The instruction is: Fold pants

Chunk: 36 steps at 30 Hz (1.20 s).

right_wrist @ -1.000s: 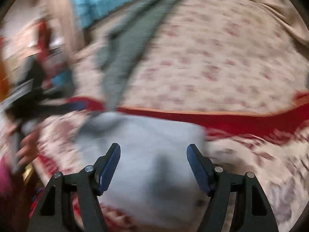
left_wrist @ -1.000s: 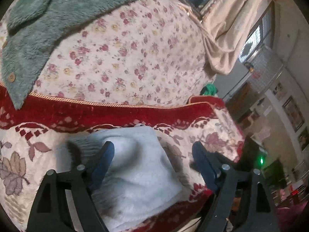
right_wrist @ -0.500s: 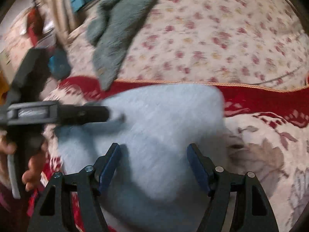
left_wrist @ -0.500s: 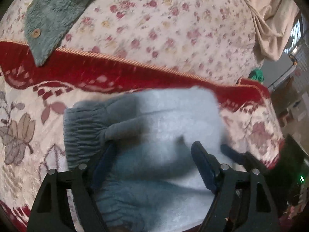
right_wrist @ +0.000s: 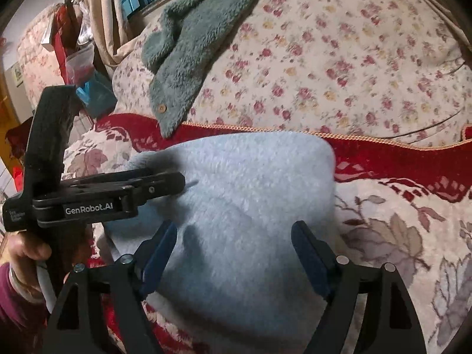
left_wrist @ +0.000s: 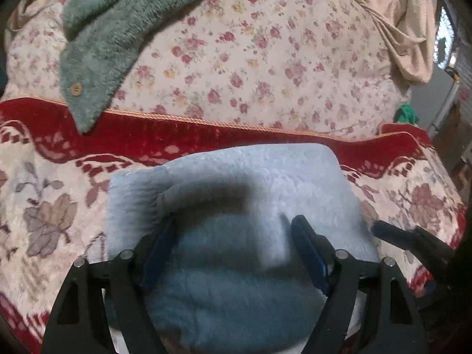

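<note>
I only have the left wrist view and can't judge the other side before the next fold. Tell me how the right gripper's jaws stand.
Observer: The right gripper is open and its jaws have just been opening. The folded pants lie beneath it, not pinched.
Operator: Now say where the left gripper sits on them.
Observer: In the right wrist view, the left gripper reaches in level from the left, with its tips over the pants' left part. I cannot tell whether they touch.
Operator: Report what is behind that gripper.
Observer: A hand grips its handle, with a dark red sleeve below it.
</note>
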### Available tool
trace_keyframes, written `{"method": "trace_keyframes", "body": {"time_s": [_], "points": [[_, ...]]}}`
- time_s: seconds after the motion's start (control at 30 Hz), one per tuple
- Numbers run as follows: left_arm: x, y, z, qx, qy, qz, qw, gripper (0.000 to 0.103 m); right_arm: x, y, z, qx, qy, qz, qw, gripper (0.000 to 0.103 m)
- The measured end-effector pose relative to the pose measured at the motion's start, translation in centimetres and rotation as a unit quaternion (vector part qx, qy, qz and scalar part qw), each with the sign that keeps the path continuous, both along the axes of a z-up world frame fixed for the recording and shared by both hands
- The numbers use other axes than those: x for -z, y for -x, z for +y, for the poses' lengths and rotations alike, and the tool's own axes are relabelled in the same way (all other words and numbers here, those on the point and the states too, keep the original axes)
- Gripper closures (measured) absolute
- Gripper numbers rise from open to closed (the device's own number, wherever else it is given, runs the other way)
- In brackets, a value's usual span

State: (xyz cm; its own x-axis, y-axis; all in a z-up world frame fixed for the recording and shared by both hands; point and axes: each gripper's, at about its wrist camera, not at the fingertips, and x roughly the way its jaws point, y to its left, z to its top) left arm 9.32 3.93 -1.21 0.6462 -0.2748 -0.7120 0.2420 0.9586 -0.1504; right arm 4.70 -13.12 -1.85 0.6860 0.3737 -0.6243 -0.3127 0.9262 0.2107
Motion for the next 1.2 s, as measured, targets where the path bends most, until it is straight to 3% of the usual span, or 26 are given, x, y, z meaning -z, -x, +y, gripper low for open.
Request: {"method": "trace_keyframes", "body": {"time_s": [0.37,0.63,0.7,0.8,0.9,1.1,1.2], "points": [[-2.1,2.7,0.7,-0.04,-0.025,-0.032,0.9984,0.021,-0.8,0.8,-0.9,0.019,-0.015,0.009,1.0,0.019],[-3.0,3.8,3.0,-0.061,-0.005,-0.032,0.9976,0.021,-0.9,1.0,-1.7,0.007,-0.034,0.018,0.999,0.018],[-3.1,3.8,3.9,-0.061,0.008,-0.023,0.9979,0.016,-0.7,0.9,-2.6,0.001,-0.048,0.025,0.999,0.017],[-3.3,3.6,5.8,-0.049,0.059,-0.007,0.997,0.01,0.0,0.3,-4.9,0.006,-0.089,0.045,0.995,0.008],[-3.0,2.7,8.2,-0.049,0.114,0.024,0.992,0.002,1.4,-0.9,-7.5,0.016,-0.144,0.081,0.986,0.006],[-0.6,0.5,12.5,-0.067,0.204,0.088,0.9726,0.0,5.1,-3.2,-10.8,0.015,-0.274,0.152,0.949,0.003],[1.2,-0.4,13.7,-0.054,0.27,0.127,0.9529,0.0,6.4,-4.0,-11.0,0.013,-0.301,0.172,0.938,0.002]]}}
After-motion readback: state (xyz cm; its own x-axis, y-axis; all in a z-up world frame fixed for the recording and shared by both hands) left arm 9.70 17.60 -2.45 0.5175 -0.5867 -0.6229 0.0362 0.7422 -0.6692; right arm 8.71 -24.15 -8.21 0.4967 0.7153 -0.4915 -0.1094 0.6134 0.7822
